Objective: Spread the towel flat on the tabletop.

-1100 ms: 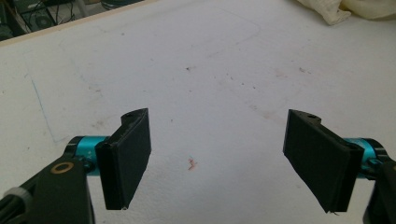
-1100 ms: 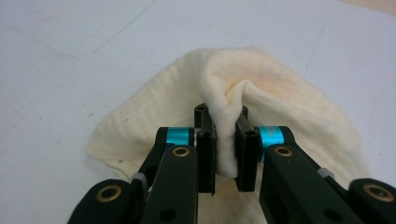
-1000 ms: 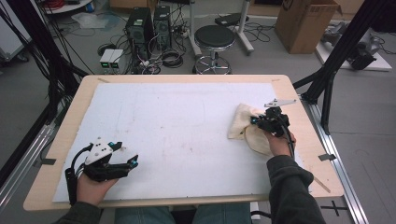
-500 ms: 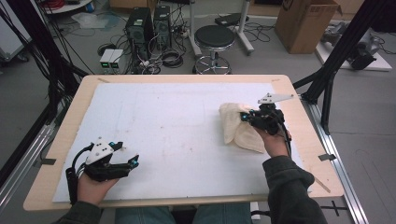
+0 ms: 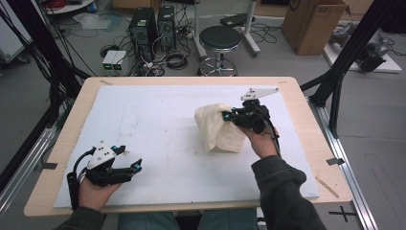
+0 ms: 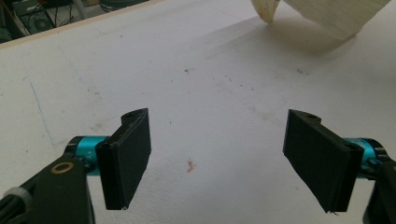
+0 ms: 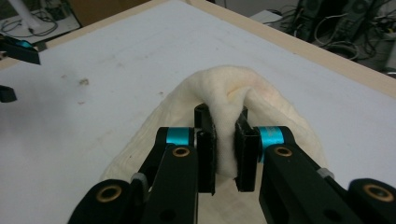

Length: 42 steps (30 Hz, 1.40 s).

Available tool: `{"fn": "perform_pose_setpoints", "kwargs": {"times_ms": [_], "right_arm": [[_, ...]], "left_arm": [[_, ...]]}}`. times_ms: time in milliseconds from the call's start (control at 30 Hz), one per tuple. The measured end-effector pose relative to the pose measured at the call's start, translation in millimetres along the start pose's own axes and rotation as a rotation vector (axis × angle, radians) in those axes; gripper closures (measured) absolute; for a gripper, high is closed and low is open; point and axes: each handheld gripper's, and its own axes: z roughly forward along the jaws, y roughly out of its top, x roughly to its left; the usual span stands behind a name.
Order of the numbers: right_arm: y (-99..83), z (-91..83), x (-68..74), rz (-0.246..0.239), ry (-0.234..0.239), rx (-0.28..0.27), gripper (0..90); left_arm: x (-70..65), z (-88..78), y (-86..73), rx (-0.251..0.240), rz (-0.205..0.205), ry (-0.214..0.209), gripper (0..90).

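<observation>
Right of centre in the high view, the cream cloth (image 5: 218, 129) hangs bunched, pinched between the right gripper (image 5: 229, 116) jaws, perhaps partly lifted off the white mat (image 5: 143, 120). Lower left, the left gripper (image 5: 136, 166) rests wide and holds nothing.

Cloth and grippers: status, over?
Right gripper shut on cream cloth, cloth lifted above white mat. Left gripper open, holding nothing. Nothing in the way.

A wooden table (image 5: 306, 103) carries a big white board (image 5: 143, 124) across nearly its whole top. Right of centre, a cream cloth (image 5: 218, 132) hangs bunched, its lower end down on the board.
</observation>
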Motion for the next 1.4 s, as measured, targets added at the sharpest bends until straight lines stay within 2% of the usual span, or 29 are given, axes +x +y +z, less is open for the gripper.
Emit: {"fn": "perform_pose_setpoints", "kwargs": {"times_ms": [333,400,567,600,633,667,700,733,833,867,900,967,1000,1033,1100,1167,1300,1367,1400], "right_arm": [[22.4,30.8,25.4,-0.014,0.073,0.001,82.4],[27.9,39.3,33.0,-0.033,0.085,0.002,82.4],[32.2,56.4,44.0,-0.019,0.117,0.002,82.4],[32.2,56.4,44.0,-0.019,0.117,0.002,82.4],[32.9,65.5,48.3,-0.024,0.114,0.018,82.4],[32.9,65.5,48.3,-0.024,0.114,0.018,82.4],[32.1,76.2,49.9,-0.015,0.116,0.038,82.3],[32.1,76.2,49.9,-0.015,0.116,0.038,82.3],[27.1,100.3,49.1,0.022,0.117,0.068,82.1],[27.1,100.3,49.1,0.022,0.117,0.068,82.1],[23.7,113.3,48.0,0.043,0.113,0.087,82.0],[20.6,125.9,47.0,0.055,0.104,0.104,82.0],[20.6,125.9,47.0,0.055,0.104,0.104,82.0],[17.8,137.6,46.1,0.07,0.093,0.123,81.7],[16.4,143.2,46.2,0.075,0.087,0.134,81.6],[12.3,157.8,45.8,0.072,0.062,0.161,80.9],[8.5,169.3,46.2,0.064,0.053,0.192,76.7],[8.4,169.9,46.4,0.05,0.054,0.19,70.4],[8.4,169.9,46.4,0.05,0.054,0.19,70.4]], "left_arm": [[0.6,-1.3,-0.2,-0.015,-0.009,0.001,23.8],[0.7,-1.3,-0.2,-0.016,-0.008,0.0,23.8],[0.4,-1.5,0.1,-0.015,-0.007,0.0,23.8],[0.4,-1.6,0.2,-0.014,-0.005,0.0,23.8],[0.3,-1.7,0.4,-0.018,-0.003,0.0,23.8],[0.3,-1.7,0.4,-0.018,-0.003,0.0,23.8],[0.1,-2.3,0.6,-0.019,-0.002,-0.002,23.8],[0.1,-2.3,0.6,-0.019,-0.002,-0.002,23.8],[-0.5,-1.9,0.9,-0.018,0.0,-0.003,23.8],[-0.5,-1.9,0.9,-0.018,0.0,-0.003,23.8],[-0.6,-1.5,0.9,-0.02,0.001,-0.004,23.8],[-0.9,-1.1,1.2,-0.02,0.004,-0.005,23.8],[-1.0,-1.1,1.3,-0.015,0.005,-0.006,23.8],[-1.3,-0.5,1.4,-0.018,0.001,-0.007,23.8],[-1.4,0.4,1.6,-0.019,0.003,-0.008,23.8],[-1.8,0.8,1.8,-0.015,0.007,-0.012,23.8],[-2.6,2.5,2.3,-0.014,0.01,-0.019,23.9],[-3.4,3.3,2.6,-0.011,0.013,-0.023,23.9],[-3.4,3.3,2.6,-0.011,0.013,-0.023,23.9]]}}
